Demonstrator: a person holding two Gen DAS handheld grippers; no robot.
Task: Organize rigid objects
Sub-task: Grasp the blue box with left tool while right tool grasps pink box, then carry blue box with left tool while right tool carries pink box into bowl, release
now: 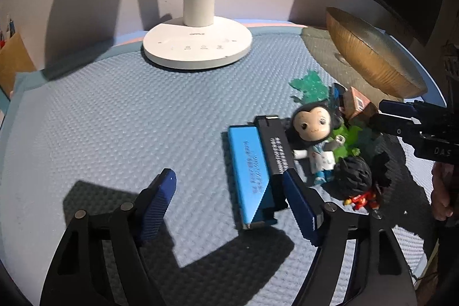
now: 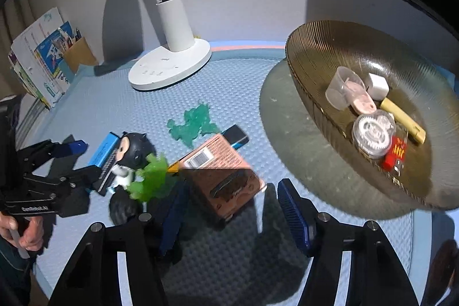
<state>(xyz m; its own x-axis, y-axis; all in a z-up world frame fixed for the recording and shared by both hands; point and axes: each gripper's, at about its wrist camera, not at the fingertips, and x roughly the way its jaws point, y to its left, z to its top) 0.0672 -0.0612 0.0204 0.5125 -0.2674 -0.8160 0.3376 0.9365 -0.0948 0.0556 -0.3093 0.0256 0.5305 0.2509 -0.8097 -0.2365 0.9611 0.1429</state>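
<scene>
We hold the left gripper with its fingers apart over the blue mat, the right pad just beside the blue-and-black box, nothing clamped. The right gripper also stands with fingers apart around the near end of the pink box; we cannot tell whether the pads touch it. The ribbed bowl sits toward the mat's far right corner, holding small items, the white lamp base at the far edge.
</scene>
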